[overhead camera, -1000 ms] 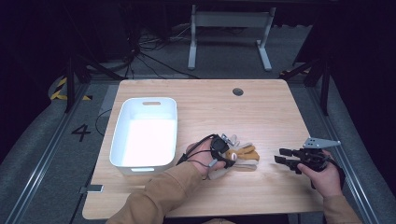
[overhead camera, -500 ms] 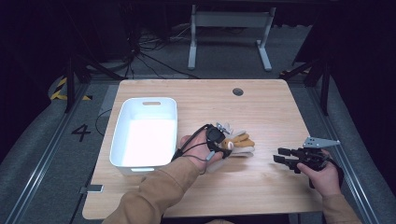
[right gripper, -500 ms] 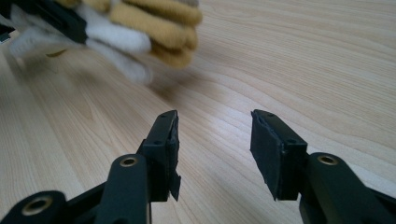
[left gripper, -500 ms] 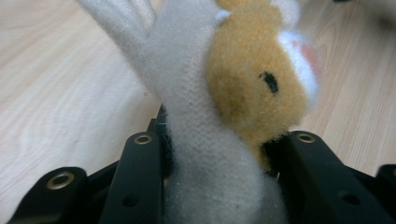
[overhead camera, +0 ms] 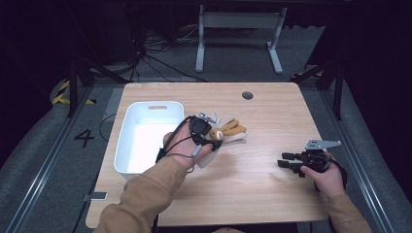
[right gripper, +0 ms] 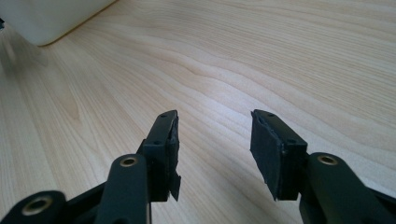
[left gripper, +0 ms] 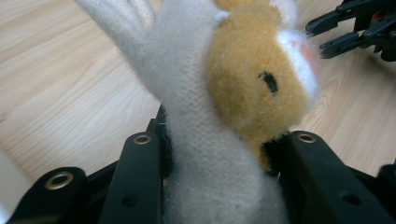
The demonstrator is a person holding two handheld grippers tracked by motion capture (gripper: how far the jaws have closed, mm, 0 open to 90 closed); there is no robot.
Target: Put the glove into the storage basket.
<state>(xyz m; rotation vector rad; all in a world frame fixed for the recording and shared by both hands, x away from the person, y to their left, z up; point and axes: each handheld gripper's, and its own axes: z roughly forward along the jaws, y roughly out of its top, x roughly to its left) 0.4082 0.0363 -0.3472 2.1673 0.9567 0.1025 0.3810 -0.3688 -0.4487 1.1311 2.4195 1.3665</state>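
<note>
One fuzzy white-and-tan knitted glove (overhead camera: 228, 133) sits pinched in the left gripper (left gripper: 219, 158), centre frame; keep it clamped until over the white plastic tub (overhead camera: 127, 160). Right gripper (right gripper: 212, 154) gapes empty, lower right.

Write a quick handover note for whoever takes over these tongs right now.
Left tongs: shut on the plush glove, cream with an orange animal face, held beside the white bin.
Right tongs: open, holding nothing, low above the bare table at its right side.
Done: glove gripped.
Left: probably drop the glove into the bin and let go; the bin looks empty so far. The right tongs have nothing near them to pick up.
</note>
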